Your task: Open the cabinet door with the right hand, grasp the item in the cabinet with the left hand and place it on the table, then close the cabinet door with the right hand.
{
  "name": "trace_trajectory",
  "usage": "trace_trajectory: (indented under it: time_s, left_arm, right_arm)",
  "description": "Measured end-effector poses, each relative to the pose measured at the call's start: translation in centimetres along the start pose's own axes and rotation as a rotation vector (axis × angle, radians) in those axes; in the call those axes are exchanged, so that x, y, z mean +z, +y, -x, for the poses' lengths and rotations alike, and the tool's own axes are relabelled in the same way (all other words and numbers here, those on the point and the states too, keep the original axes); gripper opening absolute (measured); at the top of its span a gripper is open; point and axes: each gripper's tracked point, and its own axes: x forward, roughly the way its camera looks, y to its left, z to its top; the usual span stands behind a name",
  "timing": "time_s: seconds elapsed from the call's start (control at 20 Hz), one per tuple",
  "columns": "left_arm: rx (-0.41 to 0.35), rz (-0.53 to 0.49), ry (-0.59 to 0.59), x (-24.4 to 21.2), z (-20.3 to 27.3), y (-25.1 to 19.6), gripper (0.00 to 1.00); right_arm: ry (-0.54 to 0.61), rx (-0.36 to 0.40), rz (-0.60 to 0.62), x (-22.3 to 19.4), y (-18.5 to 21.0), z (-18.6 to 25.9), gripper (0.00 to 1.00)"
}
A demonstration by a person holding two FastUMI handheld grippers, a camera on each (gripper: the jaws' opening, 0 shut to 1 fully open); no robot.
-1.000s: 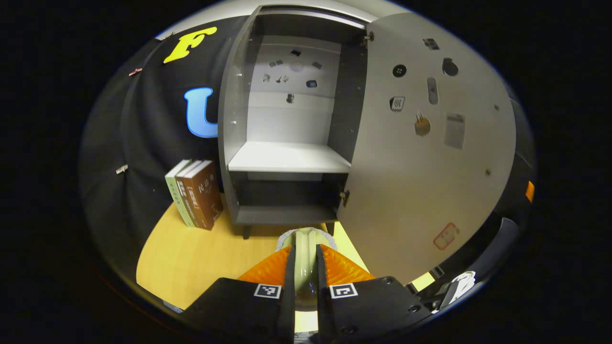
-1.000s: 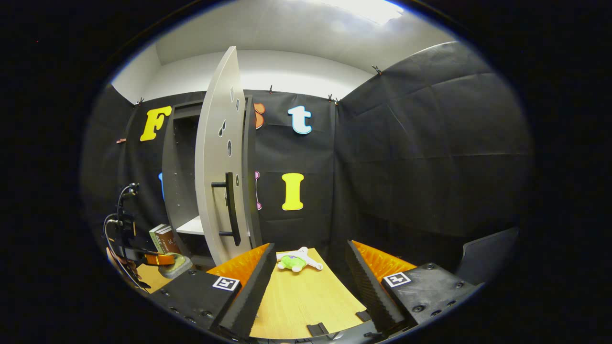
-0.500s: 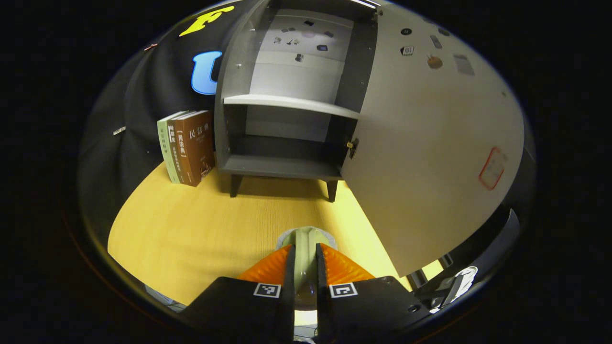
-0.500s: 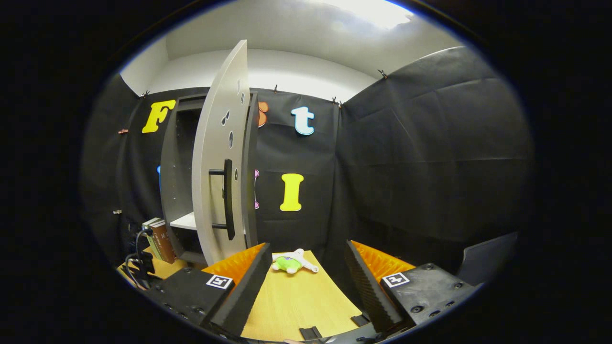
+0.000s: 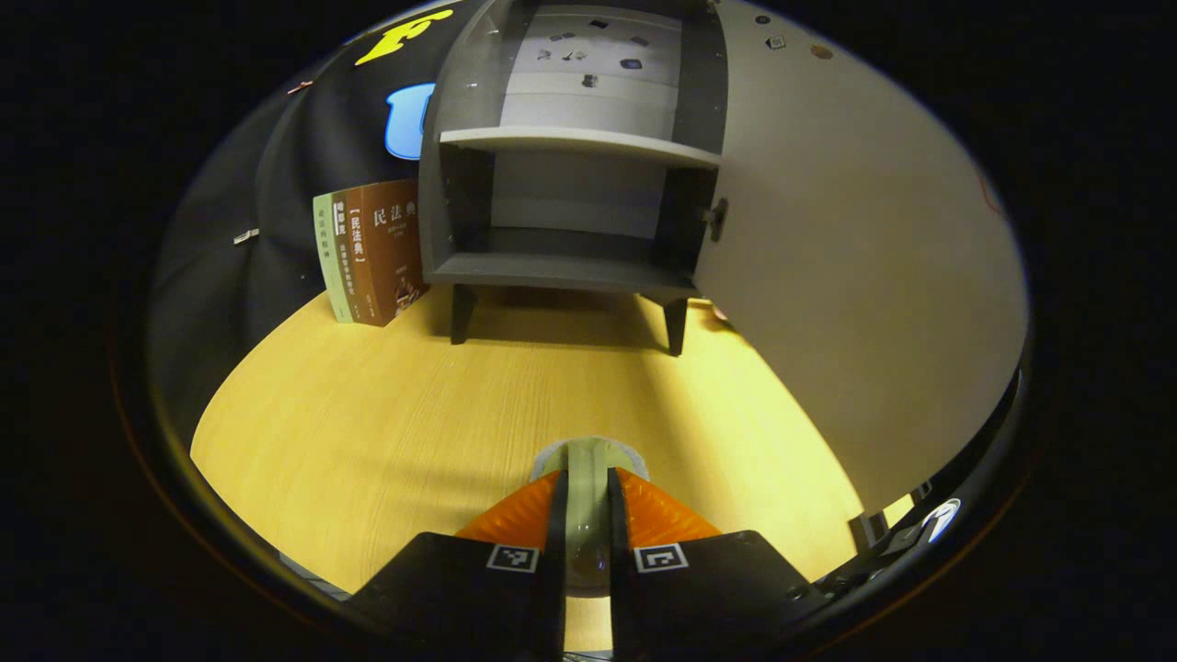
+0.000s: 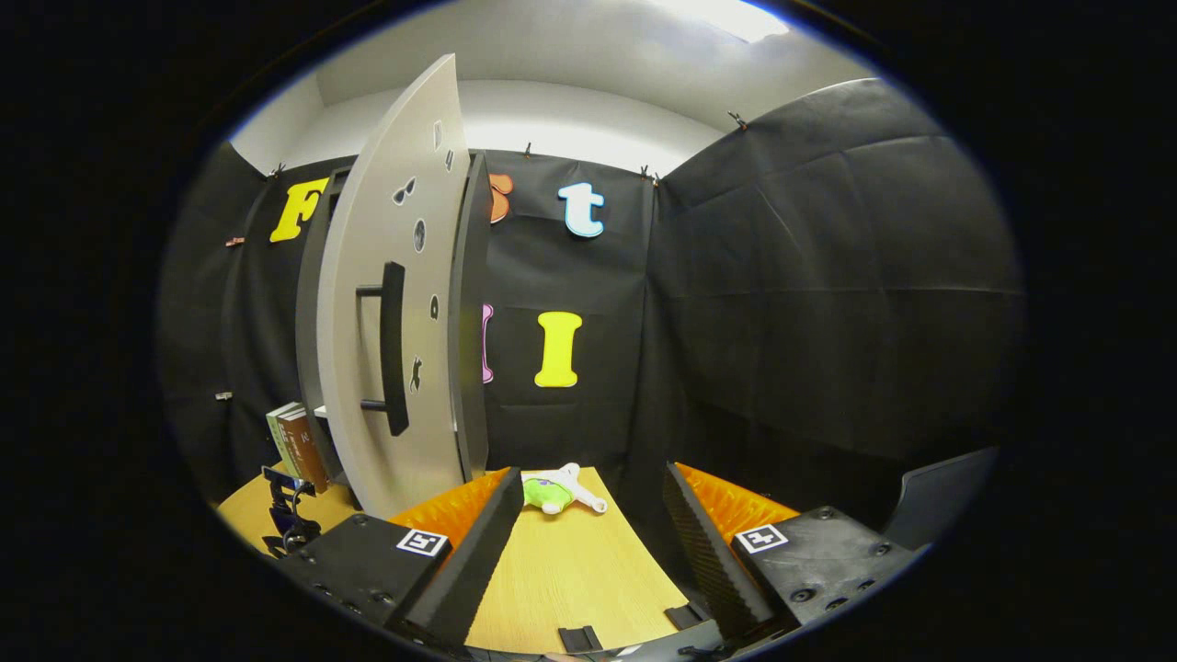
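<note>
While the left claw (image 5: 585,501) is clamped on a pale green, rounded item (image 5: 588,460) held low over the wooden table (image 5: 368,423), the right claw (image 6: 588,529) stands with its fingers wide apart and nothing between them, near the table's front edge. The item is therefore out of the cabinet (image 5: 570,165) and in the left claw's grip, close above the table but, as far as I can tell, not yet set down.

Judged from here, releasing too high could let the rounded item roll or tip. The open door (image 6: 395,303) stands right beside the right claw, so a swing toward its black handle (image 6: 392,345) might knock the panel. Closing fast could also rock the cabinet on its thin legs.

Counted: two claws, one held item, one cabinet with one door and one handle, one inner shelf (image 5: 575,142), three upright books (image 5: 368,248) beside the cabinet, and one small green-and-white plush toy (image 6: 556,490) lying on the table
</note>
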Motion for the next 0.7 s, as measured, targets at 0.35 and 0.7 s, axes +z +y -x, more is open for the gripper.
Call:
trace_trajectory:
  time_s: [0.35, 0.7]
  left_arm:
    - [0.025, 0.039, 0.023, -2.3, -2.0, 0.9, 0.25]
    - [0.035, 0.032, 0.040, -2.8, -2.6, 1.3, 0.34]
  right_arm:
    - [0.023, 0.035, 0.049, -1.4, 0.9, -1.2, 0.97]
    - [0.040, 0.042, 0.040, -1.8, 1.0, -1.5, 0.97]
